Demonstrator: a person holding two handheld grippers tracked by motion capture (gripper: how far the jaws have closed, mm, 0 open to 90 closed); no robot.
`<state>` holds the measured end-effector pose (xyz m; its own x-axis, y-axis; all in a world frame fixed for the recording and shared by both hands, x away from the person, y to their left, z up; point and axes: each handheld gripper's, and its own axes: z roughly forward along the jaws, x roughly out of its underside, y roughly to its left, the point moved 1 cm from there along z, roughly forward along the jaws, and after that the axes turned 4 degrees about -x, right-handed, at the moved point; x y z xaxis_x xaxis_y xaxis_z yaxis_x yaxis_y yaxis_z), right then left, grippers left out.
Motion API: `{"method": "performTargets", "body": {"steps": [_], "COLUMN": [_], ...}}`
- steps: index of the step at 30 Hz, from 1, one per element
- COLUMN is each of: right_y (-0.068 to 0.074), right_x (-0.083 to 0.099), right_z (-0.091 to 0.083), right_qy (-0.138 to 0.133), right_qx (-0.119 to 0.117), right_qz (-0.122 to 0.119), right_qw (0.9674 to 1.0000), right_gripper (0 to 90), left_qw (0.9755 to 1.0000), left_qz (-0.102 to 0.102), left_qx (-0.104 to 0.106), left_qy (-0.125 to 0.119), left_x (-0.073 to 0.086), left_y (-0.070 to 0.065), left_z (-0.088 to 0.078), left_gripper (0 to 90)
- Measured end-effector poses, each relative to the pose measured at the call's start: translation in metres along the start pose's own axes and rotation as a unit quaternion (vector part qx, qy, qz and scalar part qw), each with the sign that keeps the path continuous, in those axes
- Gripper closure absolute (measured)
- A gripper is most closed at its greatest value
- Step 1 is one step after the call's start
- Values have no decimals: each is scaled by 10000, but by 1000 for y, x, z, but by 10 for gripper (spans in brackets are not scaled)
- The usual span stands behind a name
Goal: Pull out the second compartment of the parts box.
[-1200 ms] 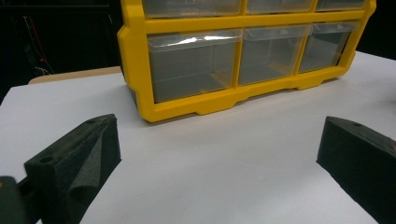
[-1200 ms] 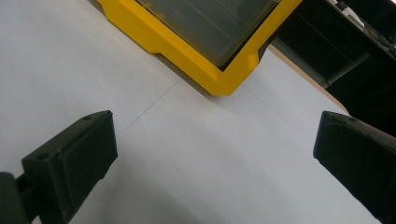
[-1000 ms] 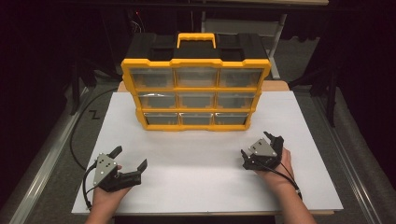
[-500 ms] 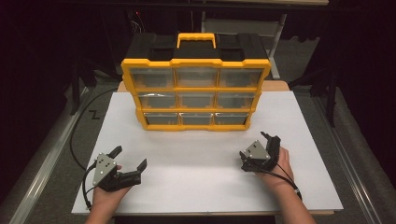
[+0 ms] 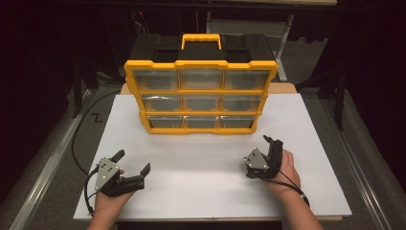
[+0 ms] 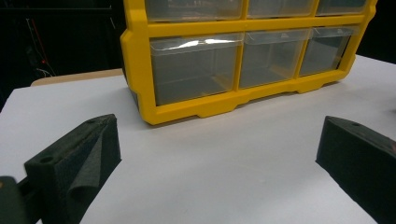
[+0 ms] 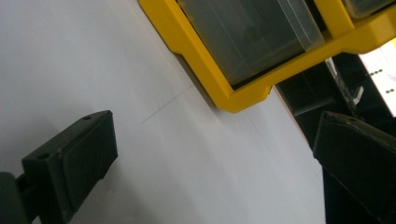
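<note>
A white bench [image 5: 210, 187] in a dark room carries a yellow drawer cabinet [image 5: 201, 96]. Left gripper [image 5: 131, 167] and right gripper [image 5: 270, 153] both have fingers apart.

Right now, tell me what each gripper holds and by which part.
Nothing is held. The left gripper and right gripper both have open jaws over the table, apart from the organizer.
</note>
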<state>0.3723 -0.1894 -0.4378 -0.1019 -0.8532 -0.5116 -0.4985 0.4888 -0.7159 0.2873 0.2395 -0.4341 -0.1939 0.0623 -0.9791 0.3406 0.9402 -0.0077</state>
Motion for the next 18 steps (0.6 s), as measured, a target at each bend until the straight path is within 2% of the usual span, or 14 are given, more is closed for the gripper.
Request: {"method": "performTargets", "body": {"steps": [8, 9, 11, 13, 14, 15, 17, 18], "right_y": [6, 7, 8, 11, 11, 11, 13, 13], "right_x": [-7, -8, -9, -12, -12, -14, -14, -15], "right_z": [-3, -3, -4, -4, -4, -4, -4, -4], "right_qy": [51, 55, 47, 104, 104, 123, 140, 157], "right_qx": [136, 159, 173, 215, 215, 264, 277, 301], "right_qz": [-506, -635, -646, -932, -932, -1187, -1163, -1245], "right_qw": [9986, 9978, 9978, 9954, 9954, 9925, 9927, 9916], "right_gripper": [12, 12, 12, 12, 12, 12, 13, 13], "left_qw": [10000, 10000, 10000, 10000, 10000, 10000, 10000, 10000], "left_qz": [1, 1, -3, 12, 21, 40, 45, 50], "left_qx": [-3, -3, -4, -2, 4, 2, 7, 18], "left_qy": [9, 9, 11, 21, 23, 35, 41, 42], "left_x": [0, 0, 0, 0, 0, 0, 0, 0], "left_y": [0, 0, 0, 0, 0, -1, -1, -1], "left_z": [0, 0, 0, 0, 0, 0, 0, 0], "left_gripper": [6, 6, 6, 6, 6, 6, 5, 5]}}
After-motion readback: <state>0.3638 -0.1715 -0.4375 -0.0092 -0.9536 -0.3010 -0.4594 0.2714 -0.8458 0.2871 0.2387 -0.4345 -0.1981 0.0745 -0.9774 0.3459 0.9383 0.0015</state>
